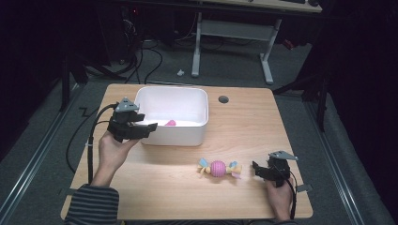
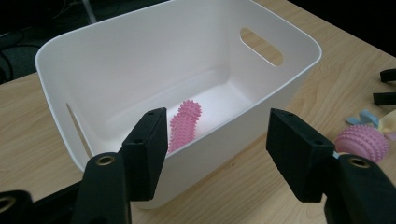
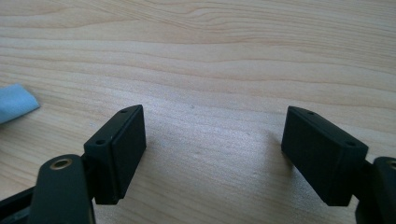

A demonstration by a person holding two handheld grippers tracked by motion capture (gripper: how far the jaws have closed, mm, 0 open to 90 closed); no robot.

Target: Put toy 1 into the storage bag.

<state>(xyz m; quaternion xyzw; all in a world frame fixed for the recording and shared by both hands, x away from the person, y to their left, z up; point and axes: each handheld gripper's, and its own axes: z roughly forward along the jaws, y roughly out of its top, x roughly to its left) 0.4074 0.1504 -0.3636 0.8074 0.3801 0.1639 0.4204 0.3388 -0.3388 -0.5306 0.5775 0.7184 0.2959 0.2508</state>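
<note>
A white plastic bin (image 1: 171, 89) stands at the back left of the wooden table (image 1: 248, 126). Inside it lies a pink spiky toy (image 1: 170, 123), seen on the bin floor (image 2: 186, 122) in the left gripper view. My left gripper (image 1: 149, 127) hovers at the bin's front left corner, open, with nothing between its fingers; the bin wall (image 2: 299, 39) lies beyond my left gripper (image 2: 217, 126). A pink spiky ball toy with pastel ribbon ends (image 1: 218, 168) lies on the table at front centre. Just right of it my right gripper (image 1: 256, 168) rests low and open, and my right gripper (image 3: 212, 116) has bare wood between its jaws.
A round cable hole (image 1: 223, 99) sits in the table right of the bin. A blue ribbon end (image 3: 14, 102) of the ball toy lies at the left edge of the right gripper view. Behind the table stand a white desk frame (image 1: 267, 61) and floor cables.
</note>
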